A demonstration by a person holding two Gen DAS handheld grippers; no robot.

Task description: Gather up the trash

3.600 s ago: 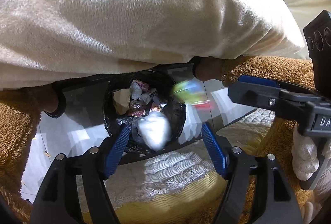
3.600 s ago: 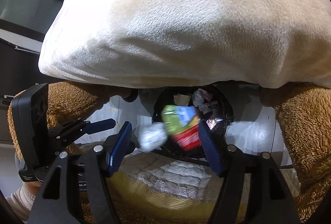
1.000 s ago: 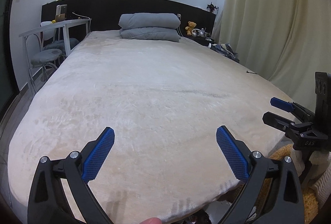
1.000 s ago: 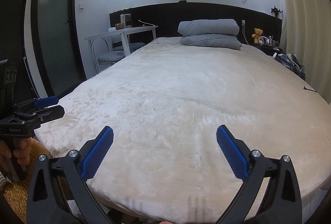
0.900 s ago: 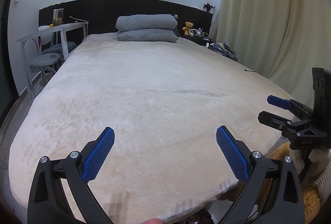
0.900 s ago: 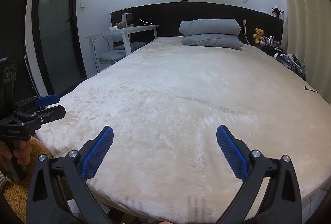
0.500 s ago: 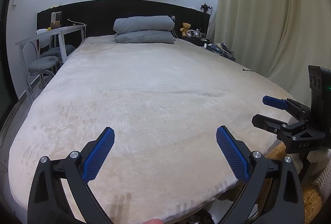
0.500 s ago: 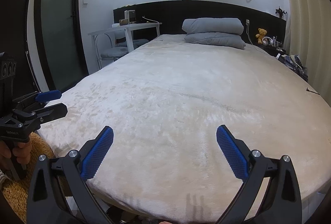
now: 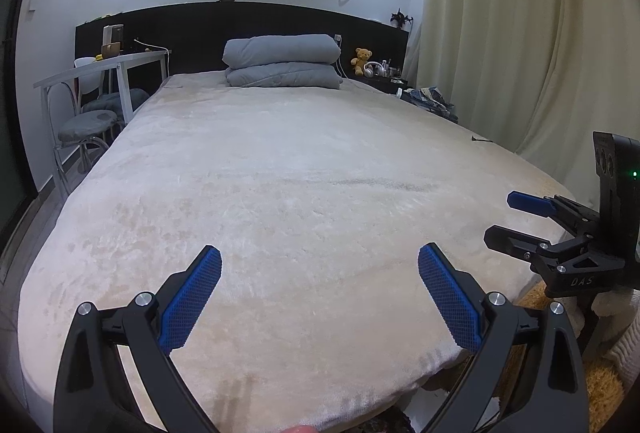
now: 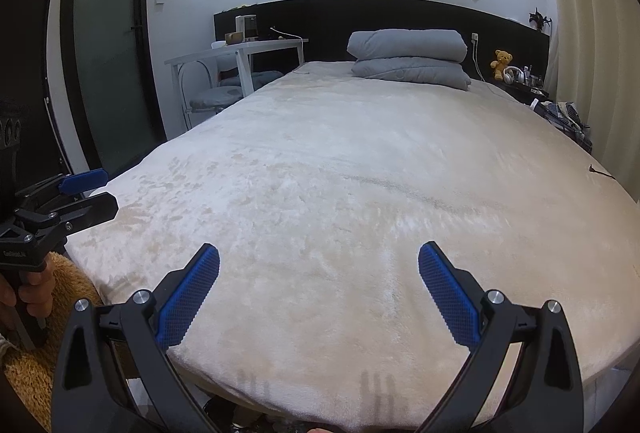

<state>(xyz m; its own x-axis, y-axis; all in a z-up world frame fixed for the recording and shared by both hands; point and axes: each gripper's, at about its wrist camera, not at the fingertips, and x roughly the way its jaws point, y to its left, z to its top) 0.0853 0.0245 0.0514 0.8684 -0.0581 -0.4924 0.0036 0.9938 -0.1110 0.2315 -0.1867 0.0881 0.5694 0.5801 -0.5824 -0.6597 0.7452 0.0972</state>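
My left gripper (image 9: pixel 319 297) is open and empty, held above the foot of a bed covered by a cream plush blanket (image 9: pixel 280 193). My right gripper (image 10: pixel 319 297) is also open and empty over the same blanket (image 10: pixel 360 173). The right gripper shows at the right edge of the left wrist view (image 9: pixel 516 219), and the left gripper shows at the left edge of the right wrist view (image 10: pixel 94 191). No trash lies on the blanket. A small dark item (image 10: pixel 600 172) lies near the bed's right edge. A sliver of the trash bin (image 9: pixel 380 425) shows below the bed's foot.
Folded grey bedding (image 9: pixel 282 61) lies at the black headboard. A white desk with stools (image 9: pixel 100 85) stands left of the bed, a dark glass door (image 10: pixel 108 65) further left. A bedside table with a teddy bear (image 9: pixel 362 57) and curtains (image 9: pixel 520 33) stand on the right.
Both grippers dropped their trash into the black bin under the bed's foot, then rose to look along the bed. Over the last second both views drifted slightly; both stay open.
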